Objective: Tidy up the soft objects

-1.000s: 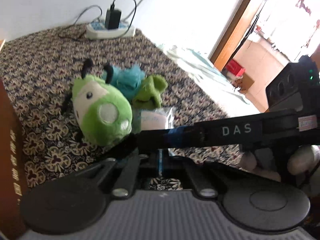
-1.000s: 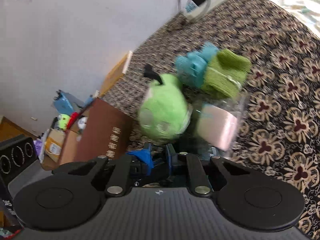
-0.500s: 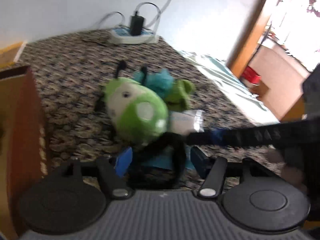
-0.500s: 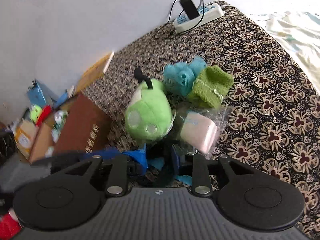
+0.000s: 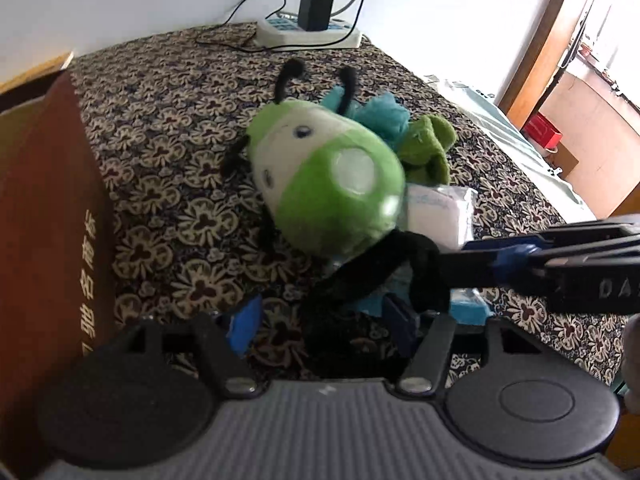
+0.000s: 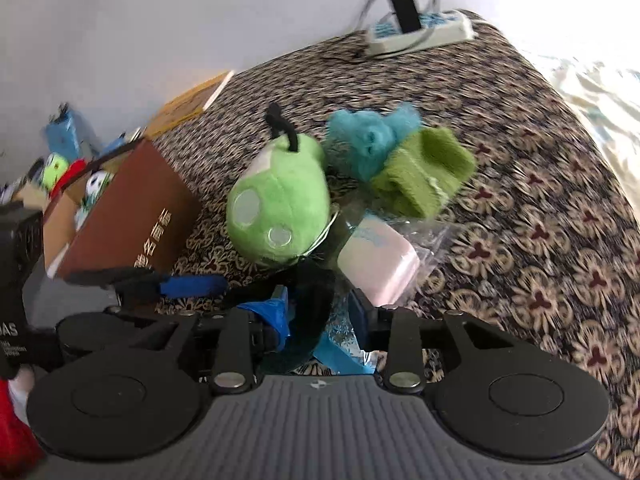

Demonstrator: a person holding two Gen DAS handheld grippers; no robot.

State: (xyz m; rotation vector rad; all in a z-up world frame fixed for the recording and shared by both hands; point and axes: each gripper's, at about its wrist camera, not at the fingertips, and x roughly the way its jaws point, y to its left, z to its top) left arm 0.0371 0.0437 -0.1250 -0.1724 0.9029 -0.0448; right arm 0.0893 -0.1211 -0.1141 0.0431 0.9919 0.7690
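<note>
The green plush bug [image 5: 328, 184] lies on the patterned cloth [image 5: 172, 120], against a blue fluffy toy [image 6: 372, 140] and green knit piece [image 6: 424, 172]. Its black legs trail between both grippers — left gripper [image 5: 320, 324] spread wide, right gripper [image 6: 320, 312] narrower, just been opening, neither pinching.

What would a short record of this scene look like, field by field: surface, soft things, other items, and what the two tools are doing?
surface: patterned cloth
soft things: green plush toy with black limbs; blue fluffy piece; green knitted piece; bagged pink pack, all bunched together
other items: brown book standing at the left; power strip at the far edge
left gripper: fingers apart, just been opening, black limb between them
right gripper: fingers apart, just been opening, dark limb between them
</note>
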